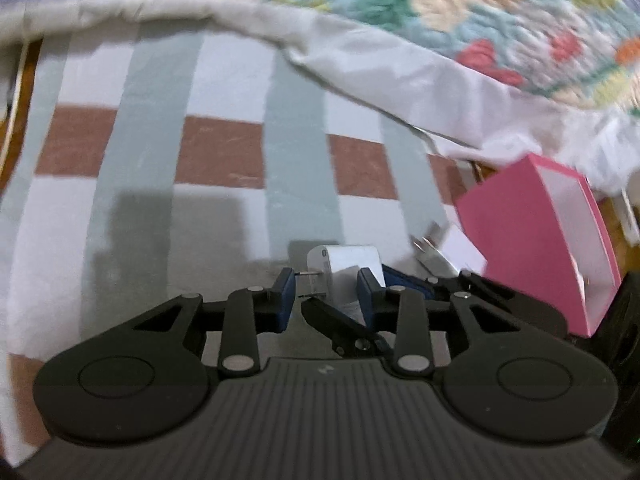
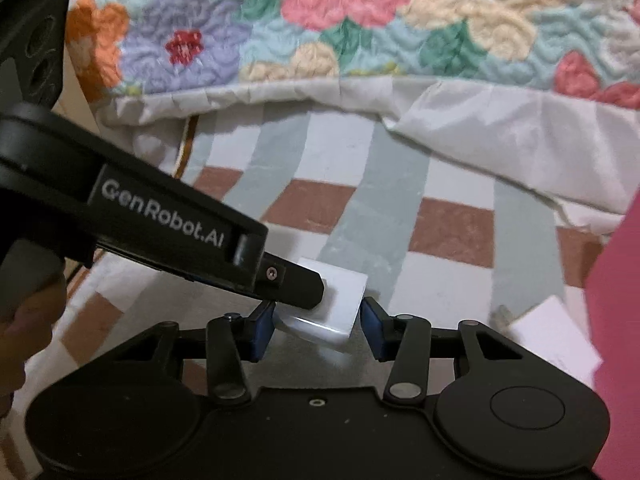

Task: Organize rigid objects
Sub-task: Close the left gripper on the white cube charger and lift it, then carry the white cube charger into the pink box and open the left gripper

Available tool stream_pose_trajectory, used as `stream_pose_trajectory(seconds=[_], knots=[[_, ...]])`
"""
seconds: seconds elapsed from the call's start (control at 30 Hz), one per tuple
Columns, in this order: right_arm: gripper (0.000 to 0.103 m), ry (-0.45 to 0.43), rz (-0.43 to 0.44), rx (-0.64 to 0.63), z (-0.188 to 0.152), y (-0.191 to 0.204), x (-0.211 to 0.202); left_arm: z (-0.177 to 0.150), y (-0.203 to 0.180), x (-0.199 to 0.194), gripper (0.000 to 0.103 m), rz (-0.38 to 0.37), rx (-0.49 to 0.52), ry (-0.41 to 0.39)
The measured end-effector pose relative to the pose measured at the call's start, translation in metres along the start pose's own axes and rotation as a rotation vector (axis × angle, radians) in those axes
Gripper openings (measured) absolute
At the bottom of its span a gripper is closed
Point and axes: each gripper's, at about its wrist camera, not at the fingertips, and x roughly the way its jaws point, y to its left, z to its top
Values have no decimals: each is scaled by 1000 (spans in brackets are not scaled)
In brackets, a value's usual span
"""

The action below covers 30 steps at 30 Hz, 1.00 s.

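1. The left hand-held gripper (image 1: 326, 298) has its blue pads (image 1: 285, 296) spread apart, with a white charger block (image 1: 352, 266) sitting between them; the right pad lies against the charger's side, while the left pad stands just clear of the charger's metal prongs (image 1: 308, 282), so the jaws are open rather than clamped.
2. The right hand-held gripper (image 2: 318, 330) is also open: its blue pads (image 2: 262, 334) flank the same white charger block (image 2: 334, 302), with a visible gap on each side.
3. In the right wrist view, the black tip of the left hand-held gripper (image 2: 296, 282) comes in from the left and touches the charger's near-left corner.
4. The charger rests on a striped cloth (image 1: 224, 148) with grey-green, white and reddish-brown bands, directly ahead of both grippers.
5. To the right of the left hand-held gripper stands a pink box (image 1: 536, 236), open, with a pale interior; in the right wrist view its pink wall (image 2: 618, 320) fills the right edge.
6. Between the charger and the pink box lies a second white plug-like item (image 1: 460, 250) with metal prongs, blurred; it shows as a white block (image 2: 556, 336) to the right of the right hand-held gripper.
7. Beyond both grippers, a floral quilt (image 2: 360, 20) with a white border overlaps the far edge of the striped cloth.
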Motion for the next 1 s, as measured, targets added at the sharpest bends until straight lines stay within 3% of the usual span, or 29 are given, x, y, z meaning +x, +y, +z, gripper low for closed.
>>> stream_pose_trajectory(seconds=[0.13, 0.33, 0.47, 0.6, 0.73, 0.87, 1.0], knots=[[52, -32, -34, -29, 4, 5, -37, -2, -30, -30, 34, -7, 146, -19], [52, -104, -88, -92, 7, 2, -94, -15, -73, -68, 34, -61, 255, -82], [52, -159, -175, -175, -1, 3, -119, -28, -101, -75, 34, -73, 264, -136], [52, -171, -217, -169, -6, -13, -134, -35, -124, -69, 34, -90, 253, -164], [52, -169, -233, -95, -8, -35, -153, -35, -153, -70, 34, -124, 292, -135], [52, -154, -182, 54, -16, -66, -173, -34, -184, -58, 34, -128, 327, -43], [51, -161, -228, 58, -15, -80, -193, -31, -217, -54, 34, -144, 379, -36]])
